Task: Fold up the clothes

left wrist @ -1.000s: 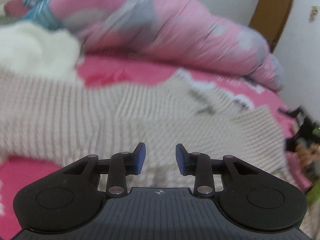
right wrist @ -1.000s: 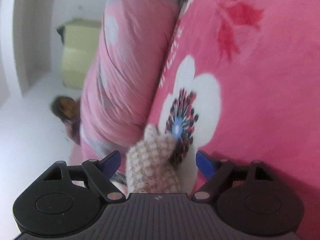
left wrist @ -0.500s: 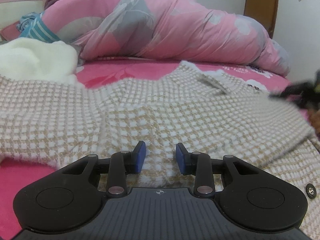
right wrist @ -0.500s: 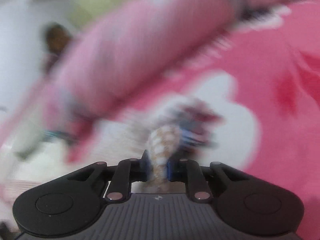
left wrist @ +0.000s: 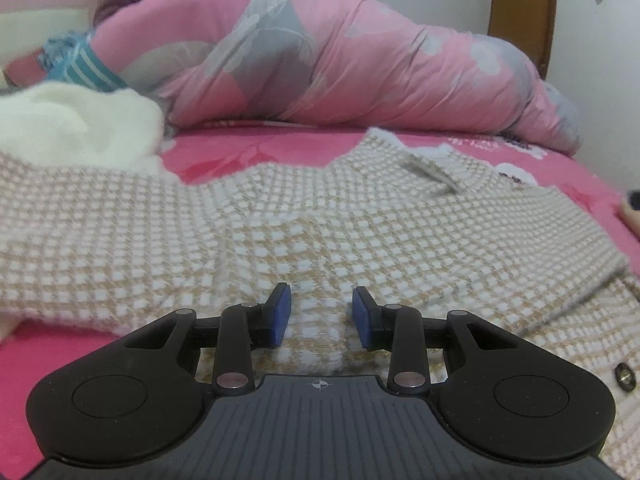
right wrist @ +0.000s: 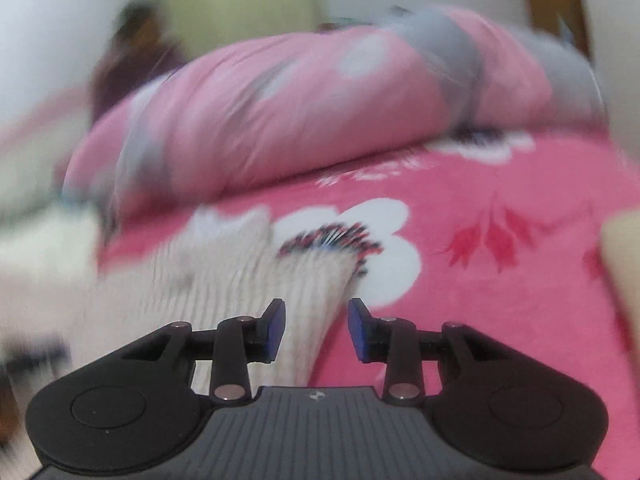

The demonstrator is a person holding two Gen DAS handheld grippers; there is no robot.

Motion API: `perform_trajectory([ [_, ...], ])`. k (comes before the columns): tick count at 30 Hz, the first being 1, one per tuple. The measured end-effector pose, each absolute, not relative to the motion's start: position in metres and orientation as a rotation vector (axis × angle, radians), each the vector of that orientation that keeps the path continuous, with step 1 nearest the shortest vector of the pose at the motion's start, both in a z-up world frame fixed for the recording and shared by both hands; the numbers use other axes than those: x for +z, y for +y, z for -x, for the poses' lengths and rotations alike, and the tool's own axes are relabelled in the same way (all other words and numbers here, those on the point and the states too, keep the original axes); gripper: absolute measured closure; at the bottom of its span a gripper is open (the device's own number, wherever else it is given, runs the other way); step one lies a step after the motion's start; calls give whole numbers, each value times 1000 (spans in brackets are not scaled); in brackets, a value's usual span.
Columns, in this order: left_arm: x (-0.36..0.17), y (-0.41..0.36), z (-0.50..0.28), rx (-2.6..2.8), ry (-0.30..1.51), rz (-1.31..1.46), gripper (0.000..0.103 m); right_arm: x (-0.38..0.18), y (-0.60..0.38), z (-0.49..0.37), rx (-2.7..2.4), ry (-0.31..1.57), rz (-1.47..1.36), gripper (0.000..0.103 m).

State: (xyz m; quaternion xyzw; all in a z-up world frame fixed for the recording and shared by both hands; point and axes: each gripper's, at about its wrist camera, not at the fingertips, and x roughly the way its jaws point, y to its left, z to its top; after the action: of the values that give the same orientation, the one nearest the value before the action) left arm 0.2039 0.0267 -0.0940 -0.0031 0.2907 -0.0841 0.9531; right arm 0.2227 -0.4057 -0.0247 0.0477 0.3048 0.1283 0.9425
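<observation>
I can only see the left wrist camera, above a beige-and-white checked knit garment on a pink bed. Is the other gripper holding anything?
Observer: No. The right gripper has just been opening its jaws. The garment's beige knit sleeve end shows through the gap, not pinched.
Visitor: What lies past that sleeve?
Observer: A big white flower print with a dark striped centre, on the pink bedsheet.
Visitor: Anything behind the bed?
Observer: A pale green cabinet, too blurred to describe further.

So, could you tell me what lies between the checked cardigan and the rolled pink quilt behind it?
In the left wrist view, only a bare strip of pink floral bedsheet separates the checked cardigan from the rolled pink quilt.
</observation>
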Motion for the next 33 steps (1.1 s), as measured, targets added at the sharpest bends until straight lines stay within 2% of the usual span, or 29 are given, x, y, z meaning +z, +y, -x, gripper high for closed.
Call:
perform_trajectory([
  [3, -94, 24, -199, -149, 579, -29, 67, -41, -370, -195, 287, 659, 64, 65],
  [5, -96, 25, -199, -144, 576, -25, 66, -60, -350, -190, 286, 703, 125, 53],
  [6, -96, 25, -198, -141, 575, -24, 66, -71, -341, -192, 278, 727, 149, 53],
  [7, -96, 24, -198, -138, 574, -24, 66, -81, -333, -192, 250, 735, 184, 56],
  [8, -96, 24, -197, -135, 574, -25, 66, -85, -329, -189, 212, 726, 190, 70],
  [10, -96, 23, -196, -129, 575, -36, 66, -86, -334, -187, 152, 715, 119, 82],
  [13, -98, 22, -197, -127, 576, -45, 65, -100, -349, -183, 111, 720, 24, 82],
  [15, -99, 23, -198, -129, 577, -42, 65, -97, -351, -177, 124, 703, 50, 77],
  [17, -100, 26, -198, -134, 574, -23, 65, -85, -351, -171, 137, 694, 97, 67],
  [24, -104, 28, -194, -127, 554, -8, 64, -19, -349, -171, 183, 556, 28, 69],
  [27, -104, 27, -194, -115, 552, -17, 63, -37, -334, -211, 199, 586, 20, 72],
  [30, -104, 28, -194, -109, 553, -15, 62, -102, -319, -251, 200, 760, 22, 77],
  [33, -103, 29, -194, -108, 553, -10, 62, -91, -307, -246, 201, 722, 91, 78],
])
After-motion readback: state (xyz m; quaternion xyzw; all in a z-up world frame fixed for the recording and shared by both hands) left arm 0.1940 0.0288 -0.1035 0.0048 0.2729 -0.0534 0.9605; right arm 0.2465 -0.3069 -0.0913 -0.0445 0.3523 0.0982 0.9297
